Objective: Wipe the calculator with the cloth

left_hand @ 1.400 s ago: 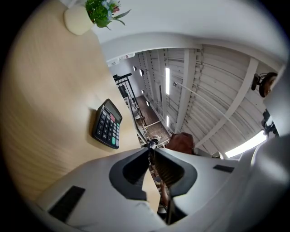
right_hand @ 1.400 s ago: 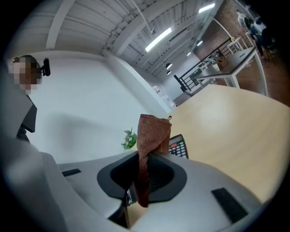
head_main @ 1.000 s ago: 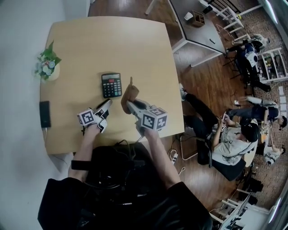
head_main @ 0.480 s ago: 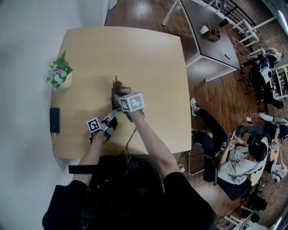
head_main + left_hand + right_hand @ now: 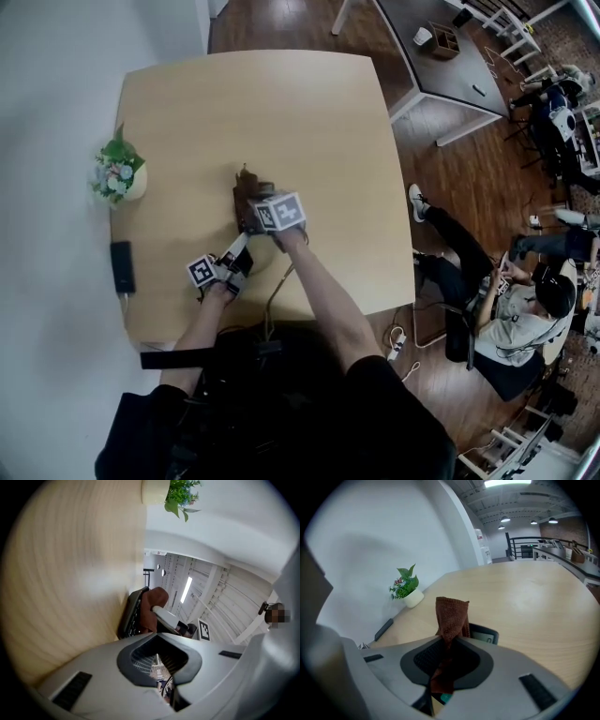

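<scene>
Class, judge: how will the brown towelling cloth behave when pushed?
Probably floppy: the brown towelling cloth folds and bunches where the right tool pinches it. Likely light: one pinch holds it upright. Its rough weave should grip, not slide.

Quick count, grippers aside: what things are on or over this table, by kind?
Calculator: 1
Brown cloth: 1
Potted plant: 1
Flat black device: 1
Total: 4
</scene>
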A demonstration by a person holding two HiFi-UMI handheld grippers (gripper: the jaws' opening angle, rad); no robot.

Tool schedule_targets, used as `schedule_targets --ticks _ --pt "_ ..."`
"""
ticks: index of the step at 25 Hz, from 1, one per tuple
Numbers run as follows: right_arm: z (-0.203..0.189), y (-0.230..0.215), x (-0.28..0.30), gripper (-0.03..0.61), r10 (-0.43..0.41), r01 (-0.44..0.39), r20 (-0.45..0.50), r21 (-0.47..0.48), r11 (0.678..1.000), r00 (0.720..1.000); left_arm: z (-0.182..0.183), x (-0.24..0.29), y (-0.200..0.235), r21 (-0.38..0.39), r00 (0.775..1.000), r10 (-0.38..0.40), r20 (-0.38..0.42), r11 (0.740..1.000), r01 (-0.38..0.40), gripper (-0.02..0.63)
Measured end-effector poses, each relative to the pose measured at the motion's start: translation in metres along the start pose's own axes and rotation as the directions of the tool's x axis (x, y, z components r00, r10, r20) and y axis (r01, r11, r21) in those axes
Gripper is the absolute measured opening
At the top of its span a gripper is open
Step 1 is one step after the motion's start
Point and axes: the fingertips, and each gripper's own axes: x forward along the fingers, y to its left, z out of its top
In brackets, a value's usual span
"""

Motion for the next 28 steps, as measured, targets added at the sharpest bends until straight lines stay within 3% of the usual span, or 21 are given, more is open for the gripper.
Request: schedule_targets --ticks 5,9,11,14,17,21,28 --pt "-0.011 -0.049 -0.033 0.058 -0.117 0.117 -0.013 0.012 0.993 0.993 -0.001 0.000 0.000 0.010 1.000 0.007 -0.003 1.000 -0.007 0.008" --pt "-0.011 -0.079 -0.063 0.058 -0.244 0.244 -0.009 0.034 0.969 0.970 0.000 0.001 -0.002 0.012 1.000 0.001 -0.006 1.000 -0.001 0.008" --pt "0.000 -0.064 -0.067 0.057 -0.219 0.218 0.025 0.040 0.975 0.975 0.000 0.001 -0.002 0.007 1.000 0.000 -0.006 1.000 0.000 0.008" --pt "0.020 -0.007 -0.047 0.057 -0.056 0.055 0.077 0.016 0.998 0.995 0.000 0.000 0.000 0.003 1.000 0.000 -0.007 1.000 0.000 0.008" --pt "0.023 0.044 -0.011 0.058 0.060 -0.057 0.033 -0.067 0.996 0.998 0.000 -0.002 -0.001 -0.002 1.000 -0.001 0.003 1.000 0.001 0.006" --pt "0.008 0.042 0.018 0.058 0.027 -0.034 -0.059 -0.128 0.991 0.998 -0.001 -0.001 0.000 0.011 1.000 -0.001 0.002 1.000 0.001 0.006" --pt "-0.010 -0.029 -0.024 0.058 -0.098 0.093 -0.056 -0.075 0.993 0.994 -0.001 0.000 -0.001 0.008 1.000 0.002 -0.002 1.000 -0.002 0.008"
